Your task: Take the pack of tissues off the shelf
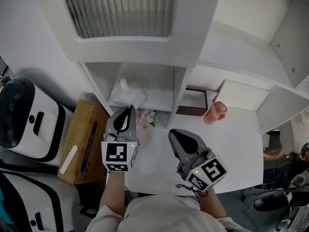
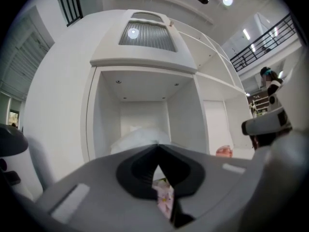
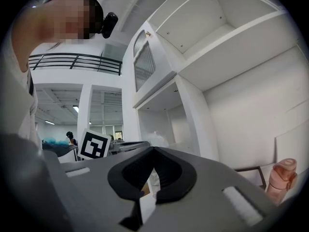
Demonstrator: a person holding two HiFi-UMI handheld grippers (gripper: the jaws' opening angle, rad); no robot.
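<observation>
A white crinkled pack of tissues (image 1: 128,92) lies in the low open compartment of the white shelf (image 1: 164,66). It also shows in the left gripper view as a pale mound, the pack (image 2: 140,137). My left gripper (image 1: 128,108) hovers just in front of that compartment, its jaws shut with nothing between them (image 2: 157,149). A small pack printed with pink flowers (image 1: 147,117) lies on the table just right of its tip and shows below the closed jaws (image 2: 165,196). My right gripper (image 1: 173,132) hangs over the table, also shut and empty (image 3: 153,150).
A pink bottle (image 1: 214,112) and a dark frame (image 1: 194,103) stand at the back of the white table (image 1: 236,149). A cardboard box (image 1: 84,141) and white machines (image 1: 29,120) sit on the floor to the left. More white shelving rises on the right.
</observation>
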